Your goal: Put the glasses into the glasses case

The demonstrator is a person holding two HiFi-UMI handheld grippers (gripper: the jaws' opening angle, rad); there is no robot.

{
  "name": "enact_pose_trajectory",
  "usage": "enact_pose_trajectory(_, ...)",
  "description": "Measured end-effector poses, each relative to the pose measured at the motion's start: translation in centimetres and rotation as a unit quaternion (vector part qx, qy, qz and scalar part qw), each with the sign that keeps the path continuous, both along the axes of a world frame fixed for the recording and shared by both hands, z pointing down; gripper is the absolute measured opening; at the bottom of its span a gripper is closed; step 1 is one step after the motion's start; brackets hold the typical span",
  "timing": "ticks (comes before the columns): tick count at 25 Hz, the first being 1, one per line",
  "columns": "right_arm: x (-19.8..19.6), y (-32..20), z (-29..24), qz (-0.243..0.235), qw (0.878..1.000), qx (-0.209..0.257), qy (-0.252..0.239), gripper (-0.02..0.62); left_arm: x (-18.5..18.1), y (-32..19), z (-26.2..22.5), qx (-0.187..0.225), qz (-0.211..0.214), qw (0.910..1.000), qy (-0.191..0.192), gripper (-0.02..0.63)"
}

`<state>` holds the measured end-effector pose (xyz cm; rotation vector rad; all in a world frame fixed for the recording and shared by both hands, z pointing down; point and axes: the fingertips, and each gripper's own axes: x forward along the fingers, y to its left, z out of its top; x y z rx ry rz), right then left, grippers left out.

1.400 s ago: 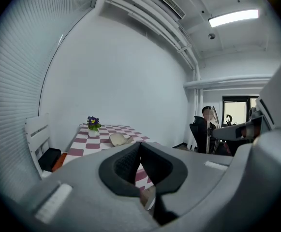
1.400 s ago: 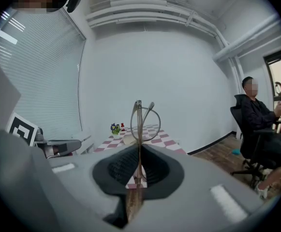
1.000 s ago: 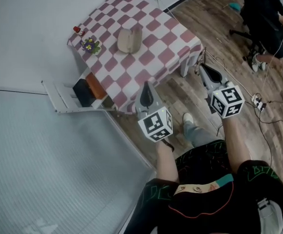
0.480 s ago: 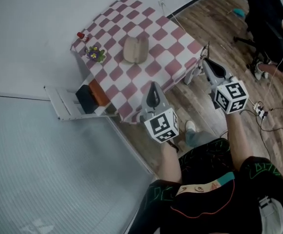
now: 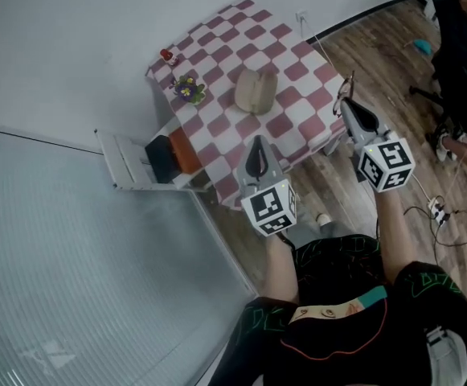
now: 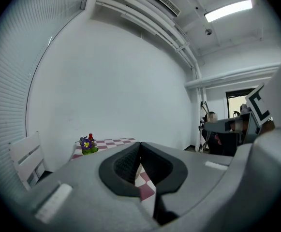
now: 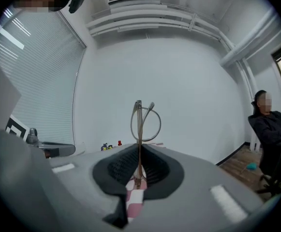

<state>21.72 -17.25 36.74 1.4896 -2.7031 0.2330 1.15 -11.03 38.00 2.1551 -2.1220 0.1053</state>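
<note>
Thin wire glasses (image 7: 139, 124), probably light and easily bent, are pinched in the right gripper (image 7: 139, 150); frame, not lenses, should be held. Left gripper (image 6: 139, 146) is pressed together, empty.

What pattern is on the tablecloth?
The fabric tablecloth has dark-red and white checks, clearest in the head view.

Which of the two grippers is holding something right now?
The right gripper: its fingers are shut on the glasses, which stand up between them. The left gripper has its fingers closed on nothing.
</note>
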Motion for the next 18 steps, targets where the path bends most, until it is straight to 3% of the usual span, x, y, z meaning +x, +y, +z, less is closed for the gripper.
enact_pose_trajectory(18,-3.9,-8.0,5.6,0.009,0.998,-0.064,-0.001,0.020,-4.1,-8.4,6.5,-0.089,0.006,0.9960,0.013,0.009)
